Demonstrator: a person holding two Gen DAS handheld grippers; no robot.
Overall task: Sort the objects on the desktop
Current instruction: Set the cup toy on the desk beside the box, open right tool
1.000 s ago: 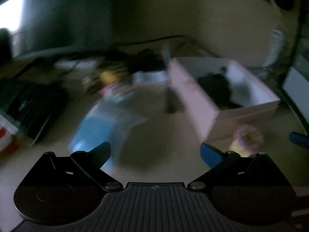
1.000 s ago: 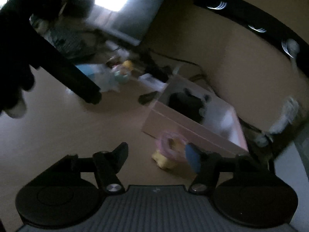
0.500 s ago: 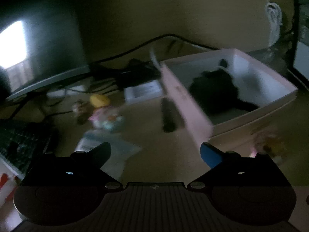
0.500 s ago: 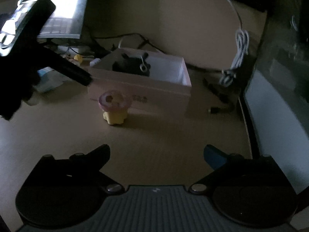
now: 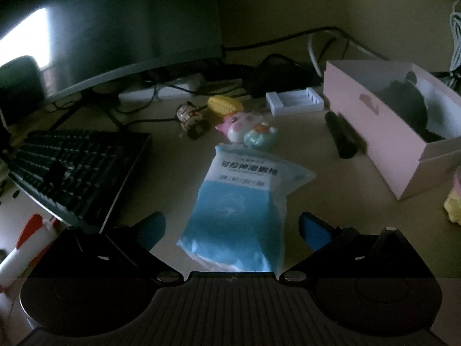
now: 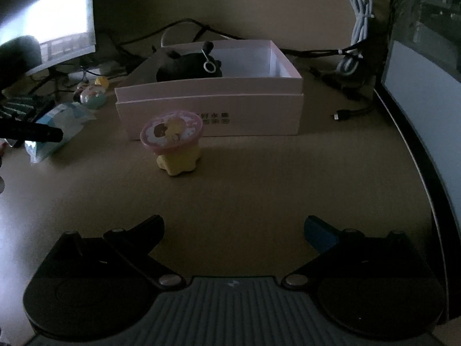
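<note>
A blue and white packet [image 5: 242, 199] lies on the desk, its near end between my open, empty left gripper's [image 5: 232, 229] fingers. Beyond it lie pink and green round toys [image 5: 247, 131], a yellow toy [image 5: 224, 105], a small figurine [image 5: 190, 118] and a black cylinder [image 5: 341, 135]. A pink open box [image 6: 210, 101] holds a black object [image 6: 187, 67]. A yellow toy with a pink lid [image 6: 174, 141] stands in front of the box. My right gripper [image 6: 233, 229] is open and empty, well short of that toy. The packet also shows in the right wrist view [image 6: 57, 127].
A keyboard [image 5: 75, 164] lies at the left, a monitor [image 5: 100, 28] behind it. A white tray [image 5: 294, 102] and cables [image 5: 288, 40] lie at the back. A second screen's edge [image 6: 417, 109] runs along the right. A coiled white cable [image 6: 358, 26] hangs there.
The left gripper has swung left and down over the blue packet. The right gripper has pulled back a little from the yellow toy. Both stay open.
</note>
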